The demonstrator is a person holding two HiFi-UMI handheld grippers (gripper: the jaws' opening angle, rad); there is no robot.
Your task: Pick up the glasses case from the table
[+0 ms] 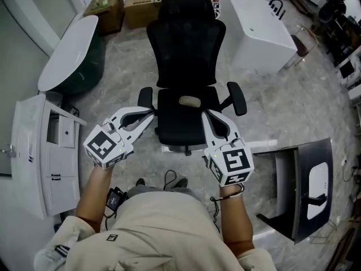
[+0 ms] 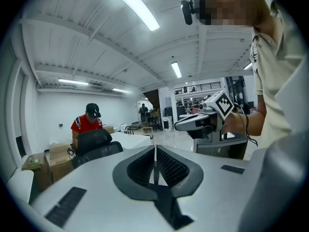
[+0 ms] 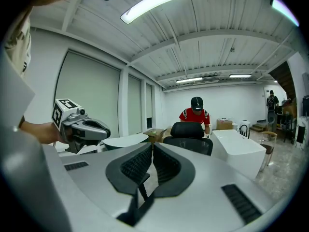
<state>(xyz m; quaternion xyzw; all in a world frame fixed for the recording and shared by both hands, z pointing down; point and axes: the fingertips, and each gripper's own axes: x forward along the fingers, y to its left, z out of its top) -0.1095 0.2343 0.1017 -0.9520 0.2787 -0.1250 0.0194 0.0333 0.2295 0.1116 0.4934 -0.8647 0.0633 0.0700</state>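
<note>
No glasses case shows in any view. A pale oval thing [image 1: 190, 101] lies at the back of the black office chair's [image 1: 186, 49] seat; I cannot tell what it is. My left gripper [image 1: 151, 113] is held level over the chair's left armrest, jaws shut and empty. My right gripper [image 1: 206, 115] is held beside it over the seat's right side, also shut and empty. In the left gripper view the closed jaws [image 2: 155, 151] point at the chair, with the right gripper [image 2: 203, 120] to the side. The right gripper view shows its closed jaws [image 3: 152, 149] and the left gripper [image 3: 82, 127].
A white oval table [image 1: 69, 51] stands at far left, a white rectangular table [image 1: 256, 27] at far right. A white cabinet [image 1: 39, 151] is at my left, a dark stand [image 1: 299, 185] at my right. Cardboard boxes [image 1: 121, 4] and a person in red [image 3: 195, 115] are beyond the chair.
</note>
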